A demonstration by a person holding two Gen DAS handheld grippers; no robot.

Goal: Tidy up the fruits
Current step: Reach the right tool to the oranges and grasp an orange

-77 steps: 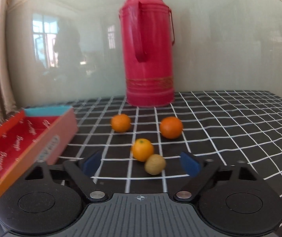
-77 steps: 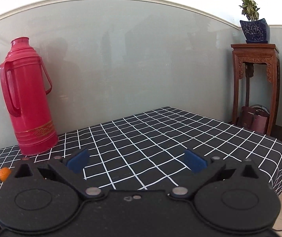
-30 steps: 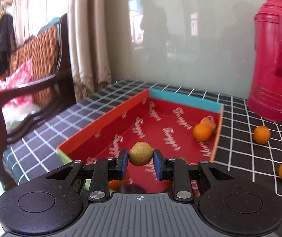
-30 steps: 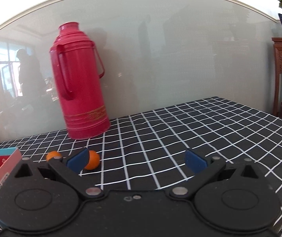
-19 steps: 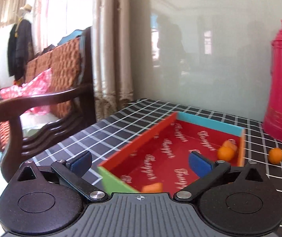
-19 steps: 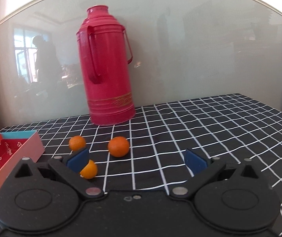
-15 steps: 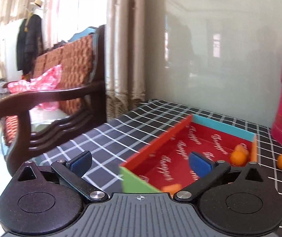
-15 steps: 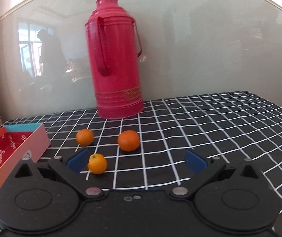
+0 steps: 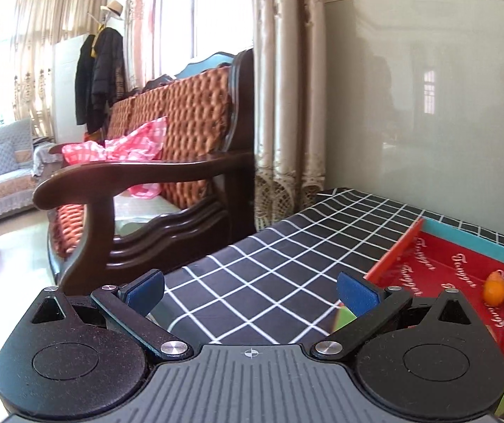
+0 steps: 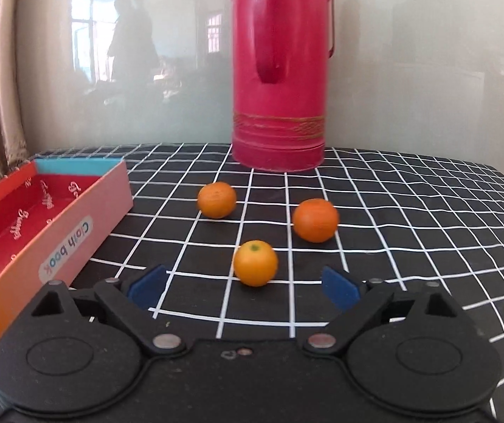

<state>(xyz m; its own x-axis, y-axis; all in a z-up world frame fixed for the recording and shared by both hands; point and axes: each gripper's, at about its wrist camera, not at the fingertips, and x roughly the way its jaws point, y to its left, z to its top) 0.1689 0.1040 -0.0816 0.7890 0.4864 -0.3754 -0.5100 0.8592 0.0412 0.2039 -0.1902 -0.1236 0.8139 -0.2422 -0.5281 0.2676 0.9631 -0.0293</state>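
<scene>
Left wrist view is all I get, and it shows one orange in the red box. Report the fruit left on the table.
Observer: Three oranges lie loose on the checked cloth: the nearest orange, the left orange, the right orange.
Operator: Say what stands behind them.
Observer: A red thermos, upright, by the wall.
Operator: Give the right hand-held gripper state.
Observer: Open, jaws just been closing; the nearest orange sits just ahead of its tips, untouched.

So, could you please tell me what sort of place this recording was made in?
Most likely a home living room: a wooden sofa with quilted cushions stands by curtained windows, a coat and hat hang behind it, and a red thermos sits on a table under a checked tablecloth.
</scene>
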